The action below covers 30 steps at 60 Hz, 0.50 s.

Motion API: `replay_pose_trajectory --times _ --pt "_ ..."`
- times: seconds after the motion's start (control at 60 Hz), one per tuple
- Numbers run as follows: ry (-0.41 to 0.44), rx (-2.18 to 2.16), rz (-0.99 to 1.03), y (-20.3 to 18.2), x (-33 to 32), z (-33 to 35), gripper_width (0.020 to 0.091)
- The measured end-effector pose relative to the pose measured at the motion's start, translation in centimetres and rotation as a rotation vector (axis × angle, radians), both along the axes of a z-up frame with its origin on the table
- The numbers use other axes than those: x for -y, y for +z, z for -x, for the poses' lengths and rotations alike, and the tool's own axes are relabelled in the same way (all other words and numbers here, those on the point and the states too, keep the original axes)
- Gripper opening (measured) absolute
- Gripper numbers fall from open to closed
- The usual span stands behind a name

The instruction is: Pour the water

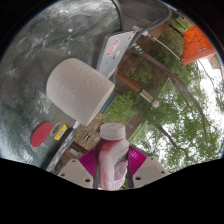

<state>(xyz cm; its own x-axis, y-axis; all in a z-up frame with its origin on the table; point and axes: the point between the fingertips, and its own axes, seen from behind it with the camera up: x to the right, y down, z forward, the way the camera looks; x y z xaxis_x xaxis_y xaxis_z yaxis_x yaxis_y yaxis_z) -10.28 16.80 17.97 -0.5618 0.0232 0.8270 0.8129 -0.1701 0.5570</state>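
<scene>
The gripper (pixel 113 163) is clamped on a small clear bottle (pixel 112 152), its pink pads (pixel 92 160) pressing both sides, with the bottle's neck just under the rim of a white cup (pixel 78 88) tilted ahead of it. Since the cup leans and sits slightly to one side, water could run past its rim and spill onto the table (pixel 40 65).

Bottle (pixel 112 152) between the jaws at 6 o'clock; cup (pixel 78 90) beyond it at 10 o'clock, round disc (pixel 41 134) at 8 o'clock, trees (pixel 165 105) behind.
</scene>
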Motion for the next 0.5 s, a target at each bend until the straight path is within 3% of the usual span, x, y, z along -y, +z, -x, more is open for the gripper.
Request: replay_pose_trajectory --times 0.2,0.5 --pt "0.01 0.256 0.019 0.2 0.0 0.4 0.0395" --pt "0.051 0.229 0.016 0.8 0.5 1.1 0.0398"
